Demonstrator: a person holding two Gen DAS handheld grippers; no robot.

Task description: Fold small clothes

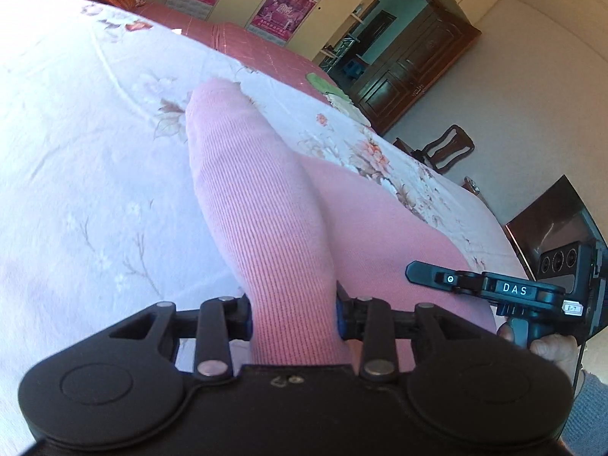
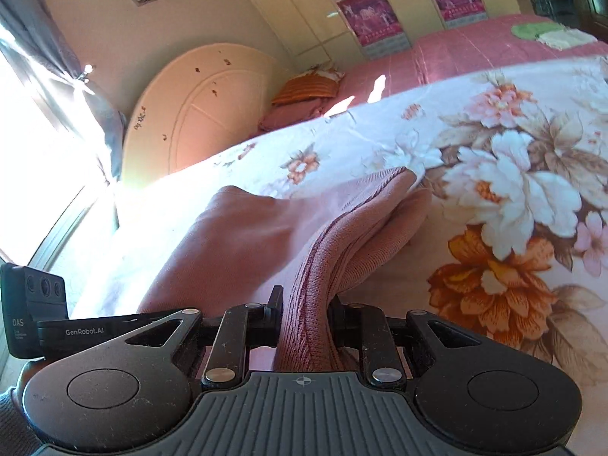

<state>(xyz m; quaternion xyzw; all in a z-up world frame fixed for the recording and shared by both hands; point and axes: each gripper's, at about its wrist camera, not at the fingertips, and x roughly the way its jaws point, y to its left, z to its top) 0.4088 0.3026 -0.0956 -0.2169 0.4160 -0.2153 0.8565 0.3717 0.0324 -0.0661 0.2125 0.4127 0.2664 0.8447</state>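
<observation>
Pink knit garment (image 1: 266,205), one, gripped by both grippers: left gripper (image 1: 293,313) and right gripper (image 2: 305,323) each pinch an edge; floral bedspread (image 1: 83,144) lies bare far and left.

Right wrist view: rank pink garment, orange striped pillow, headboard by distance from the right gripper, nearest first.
1. Pink garment: pinched between the fingers of the right gripper.
2. Orange striped pillow: far end of the bed, up and centre.
3. Headboard: behind the pillow, upper left by the wall.
</observation>
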